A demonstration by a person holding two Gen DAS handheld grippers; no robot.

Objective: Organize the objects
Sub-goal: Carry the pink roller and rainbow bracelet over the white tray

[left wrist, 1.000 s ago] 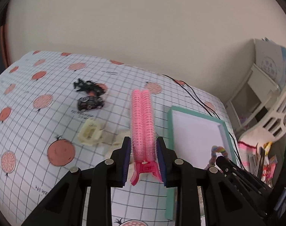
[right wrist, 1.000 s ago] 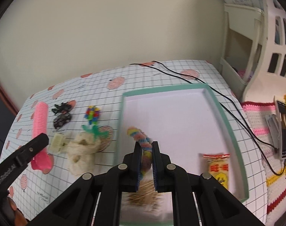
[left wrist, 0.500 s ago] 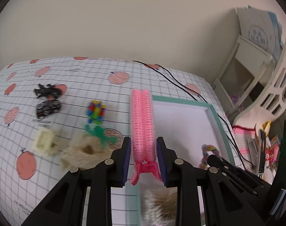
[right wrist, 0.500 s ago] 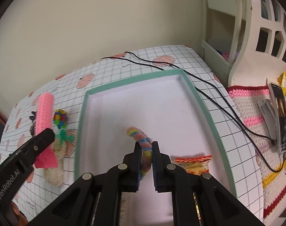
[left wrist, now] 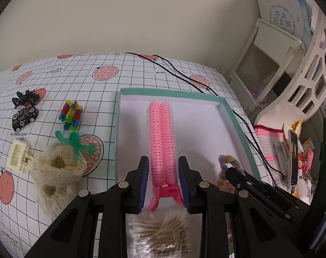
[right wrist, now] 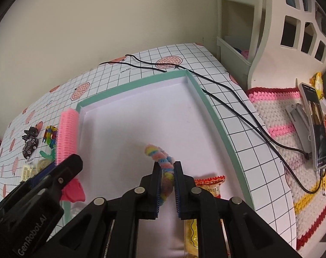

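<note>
We hold two sets of tongs over the green-rimmed tray [left wrist: 227, 105]: the left tongs [left wrist: 164, 181] clamp one pink hair roller clip [left wrist: 161, 137], the right tongs [right wrist: 167, 179] pinch one rainbow fuzzy twist [right wrist: 160, 155]. Released from this height, we judge, either could bounce past the rim. At nine o'clock on the desk [left wrist: 130, 71] wait two toy cars [left wrist: 24, 118], one block toy [left wrist: 71, 114] and one cream claw clip [left wrist: 19, 155].

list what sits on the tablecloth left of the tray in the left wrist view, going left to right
cream hair claw → black toy car → cream lace scrunchies → colourful block toy → teal rim of the tray
</note>
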